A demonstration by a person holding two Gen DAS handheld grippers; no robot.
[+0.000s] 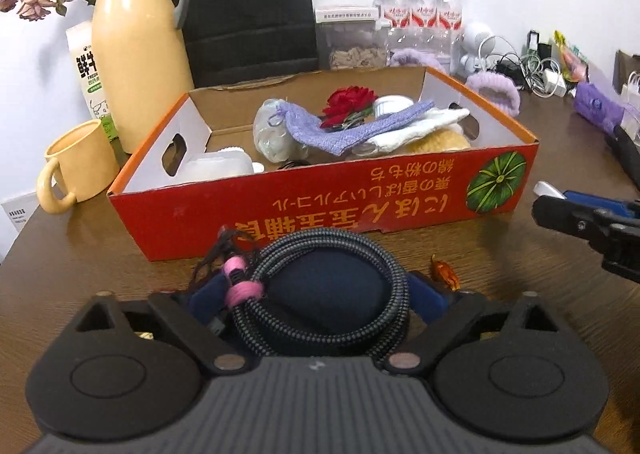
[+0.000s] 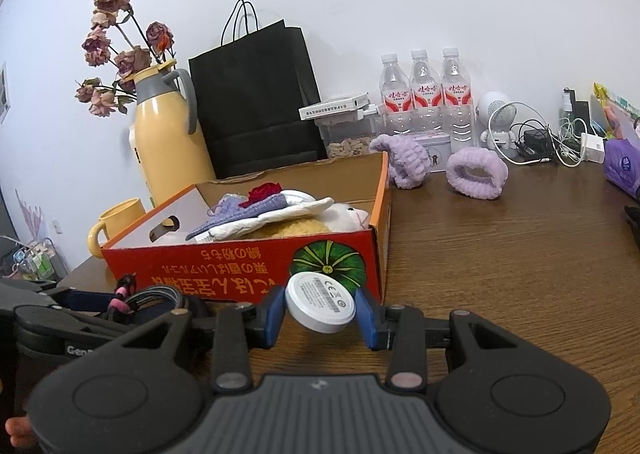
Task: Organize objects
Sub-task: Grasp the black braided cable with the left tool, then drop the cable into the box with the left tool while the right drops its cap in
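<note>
A coiled grey braided cable [image 1: 332, 254] with pink ties lies between the blue pads of my left gripper [image 1: 316, 290], just in front of the red cardboard box [image 1: 280, 214]. Both pads touch the coil's sides, with the jaws standing wide. A dark blue patch shows inside the coil. My right gripper [image 2: 320, 314] is shut on a white round disc [image 2: 320, 308] with a printed label, held above the table near the box's front corner [image 2: 372, 254]. The box holds a purple knitted cloth [image 1: 352, 130], a red flower [image 1: 350, 102], white cloth and other small items.
Left of the box stand a yellow thermos [image 1: 136, 66] and a yellow mug [image 1: 76, 162]. A black paper bag [image 2: 256, 102], water bottles [image 2: 424, 94], purple headbands [image 2: 476, 174] and tangled chargers [image 2: 560, 142] line the back. A small orange wrapper [image 1: 444, 272] lies on the table.
</note>
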